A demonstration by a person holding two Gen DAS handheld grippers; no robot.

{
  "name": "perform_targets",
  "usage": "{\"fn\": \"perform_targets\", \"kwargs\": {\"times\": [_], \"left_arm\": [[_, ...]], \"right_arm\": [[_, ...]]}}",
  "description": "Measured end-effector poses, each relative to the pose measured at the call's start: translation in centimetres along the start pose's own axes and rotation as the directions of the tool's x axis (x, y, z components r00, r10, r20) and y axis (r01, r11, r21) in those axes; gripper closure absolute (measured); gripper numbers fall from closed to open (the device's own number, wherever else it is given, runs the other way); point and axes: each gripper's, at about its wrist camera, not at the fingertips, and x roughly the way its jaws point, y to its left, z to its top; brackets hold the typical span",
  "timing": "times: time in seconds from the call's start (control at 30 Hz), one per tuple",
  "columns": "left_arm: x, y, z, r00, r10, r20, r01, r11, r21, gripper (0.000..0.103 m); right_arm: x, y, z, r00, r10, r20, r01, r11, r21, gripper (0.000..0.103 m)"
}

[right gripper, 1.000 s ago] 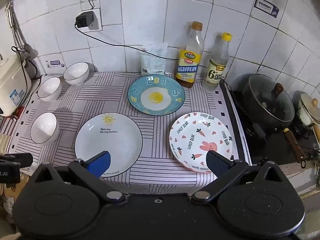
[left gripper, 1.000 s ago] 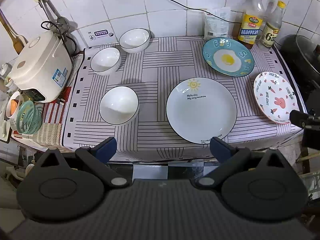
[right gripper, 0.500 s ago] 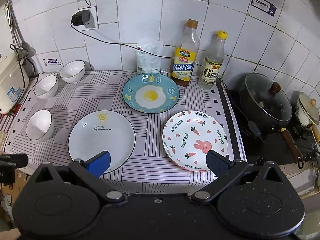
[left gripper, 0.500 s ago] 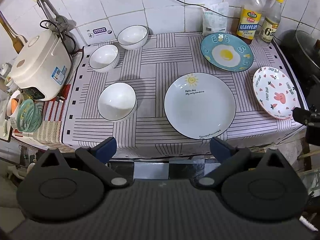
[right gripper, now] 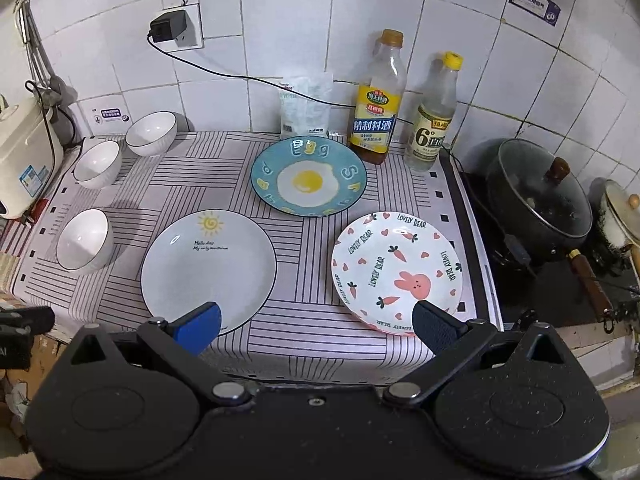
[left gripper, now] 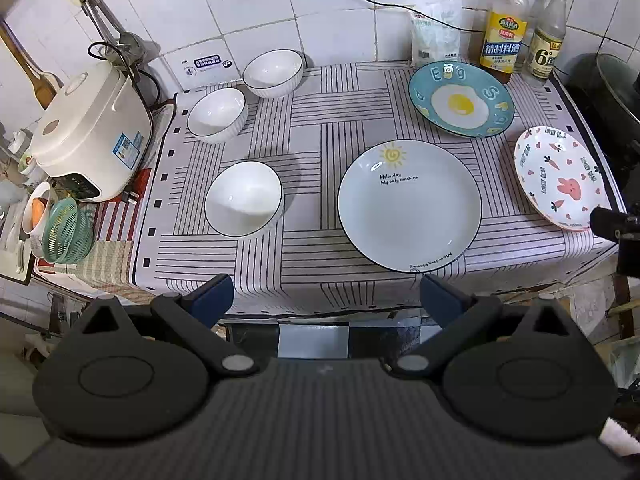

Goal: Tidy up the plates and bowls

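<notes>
Crockery lay spread across the striped cloth (left gripper: 312, 152), nothing stacked: three white bowls on the left, the nearest bowl (left gripper: 243, 199) standing apart from the two rear bowls (left gripper: 217, 114) (left gripper: 273, 72), and three plates on the right. The sun plate (left gripper: 409, 205) sat at the front centre, the egg plate (right gripper: 308, 176) behind it, the rabbit plate (right gripper: 397, 272) near the front right corner (its rim seemed to reach the cloth's edge). Both tools hung short of the counter, the left gripper (left gripper: 325, 294) and the right gripper (right gripper: 316, 320) alike spread wide and empty. Glazed rims looked slippery; a shallow pinch might let a plate slide out. A careless sweep towards the egg plate could topple the bottles (right gripper: 375, 108) just behind it.
</notes>
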Motion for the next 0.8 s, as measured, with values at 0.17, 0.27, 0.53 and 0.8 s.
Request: {"fn": "perform_targets", "kwargs": {"times": [0.17,0.27,0.53,0.8], "left_arm": [[0.2,0.4,0.1,1.0,-0.008,0.0,0.008,1.0,-0.023,0.002],[0.4,0.7,0.2,1.0,-0.013,0.001,0.014,0.999,-0.042,0.002],[1.0,1.8,-0.2,1.0,-0.012,-0.012,0.011,0.996,-0.088,0.002],[1.3,2.8,-0.3,1.0,-0.014,-0.01,0.013,0.994,-0.105,0.002]], "right_arm": [[0.2,0.1,0.0,1.0,0.0,0.011,0.0,1.0,-0.001,0.0],[0.3,0.2,-0.1,1.0,0.01,0.03,-0.009,1.0,-0.008,0.0],[0.1,1.1,-0.4,0.997,0.0,0.078,0.006,0.997,-0.072,0.0],[-0.1,1.9,-0.3,0.995,0.014,0.096,-0.004,0.995,-0.098,0.0]]}}
